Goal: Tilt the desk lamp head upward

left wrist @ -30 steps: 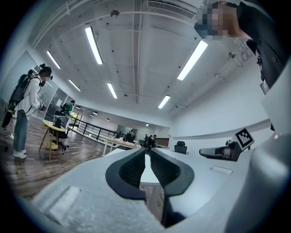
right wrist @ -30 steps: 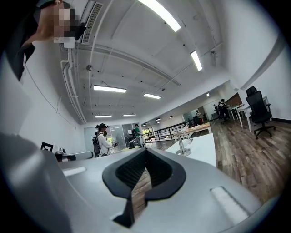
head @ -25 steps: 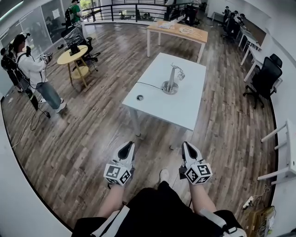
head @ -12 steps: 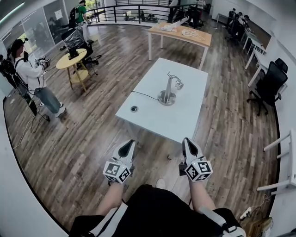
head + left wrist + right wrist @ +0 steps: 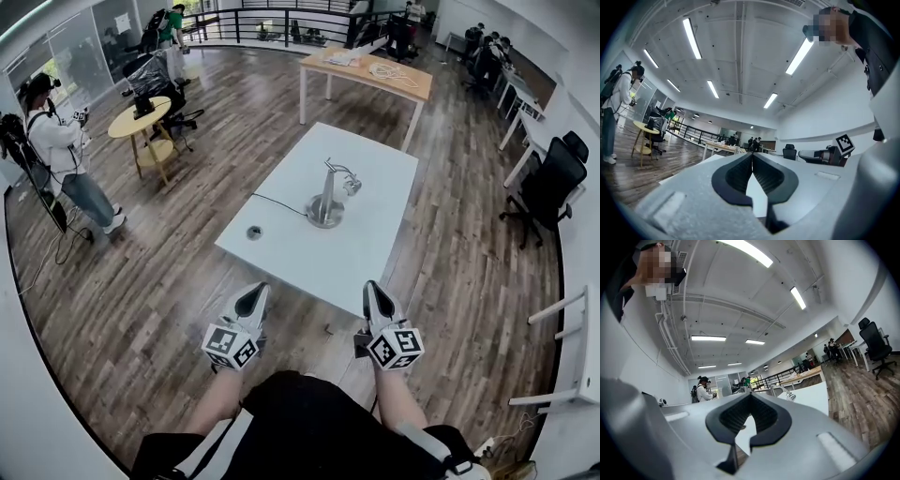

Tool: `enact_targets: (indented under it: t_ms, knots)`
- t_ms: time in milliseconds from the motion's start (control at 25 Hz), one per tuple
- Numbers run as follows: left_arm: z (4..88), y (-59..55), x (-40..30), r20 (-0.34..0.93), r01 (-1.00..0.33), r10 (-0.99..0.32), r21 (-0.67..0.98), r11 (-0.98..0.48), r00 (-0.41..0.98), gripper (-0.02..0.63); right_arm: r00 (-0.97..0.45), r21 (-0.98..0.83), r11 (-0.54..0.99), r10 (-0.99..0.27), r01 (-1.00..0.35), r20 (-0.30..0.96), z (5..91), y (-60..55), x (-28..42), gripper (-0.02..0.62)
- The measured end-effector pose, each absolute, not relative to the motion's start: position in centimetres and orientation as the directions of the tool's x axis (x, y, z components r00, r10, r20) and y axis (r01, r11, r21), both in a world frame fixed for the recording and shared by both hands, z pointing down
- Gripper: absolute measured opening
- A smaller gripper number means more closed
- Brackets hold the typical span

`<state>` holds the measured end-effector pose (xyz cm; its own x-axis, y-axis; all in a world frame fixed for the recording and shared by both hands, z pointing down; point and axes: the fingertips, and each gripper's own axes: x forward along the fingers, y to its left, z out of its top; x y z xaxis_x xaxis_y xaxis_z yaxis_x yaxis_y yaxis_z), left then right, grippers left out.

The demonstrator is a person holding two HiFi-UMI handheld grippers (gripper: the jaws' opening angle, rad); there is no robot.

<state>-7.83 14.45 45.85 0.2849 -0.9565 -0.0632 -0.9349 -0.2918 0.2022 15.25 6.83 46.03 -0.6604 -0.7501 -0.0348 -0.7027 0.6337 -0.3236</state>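
Observation:
The desk lamp (image 5: pixel 326 199) stands on its round metal base near the middle of a white table (image 5: pixel 291 258). Its slim upright arm ends in a small head (image 5: pixel 349 183) that points right and down. A black cable (image 5: pixel 277 204) runs left from the base. My left gripper (image 5: pixel 255 292) and right gripper (image 5: pixel 375 289) hang side by side in front of the table's near edge, well short of the lamp. Both are shut with nothing between the jaws. The left gripper (image 5: pixel 752 154) view shows its pads pressed together. In the right gripper (image 5: pixel 750 394) view, the lamp (image 5: pixel 787 394) shows just past the jaws.
A small round fitting (image 5: pixel 254 232) sits on the table's left part. A wooden table (image 5: pixel 366 67) stands behind, a yellow round table (image 5: pixel 141 120) at the left. A person (image 5: pixel 56 150) stands far left. A black office chair (image 5: pixel 553 183) and white rack (image 5: pixel 567 352) are at the right.
The white table and lamp have come nearer and lower in the head view, as the person walks towards them. Both grippers stay low in front of the body.

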Motion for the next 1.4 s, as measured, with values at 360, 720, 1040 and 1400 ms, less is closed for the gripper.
enact_targets:
  t_ms: [360, 720, 1040, 1400]
  knots:
    - [47.3, 13.0, -7.5, -0.027, -0.935, -0.960, 0.221, -0.277, 0.278, 0.000, -0.672, -0.362, 0.622, -0.740, -0.695, 0.019, 48.9, 4.2, 15.6, 0.005]
    - [47.6, 7.6, -8.7, -0.041, -0.915, -0.942, 0.223, -0.335, 0.334, 0.000, -0.654, -0.346, 0.607, -0.756, -0.715, 0.027, 48.5, 0.7, 13.3, 0.005]
    - [48.1, 1.3, -11.3, -0.058, -0.894, -0.927, 0.249, -0.374, 0.372, 0.000, -0.623, -0.307, 0.584, -0.781, -0.751, 0.038, 47.9, -3.8, 11.8, 0.005]
    - [48.3, -4.5, -15.0, -0.043, -0.868, -0.897, 0.235, -0.438, 0.440, -0.002, -0.618, -0.279, 0.588, -0.786, -0.759, 0.023, 46.7, -9.1, 6.9, 0.005]
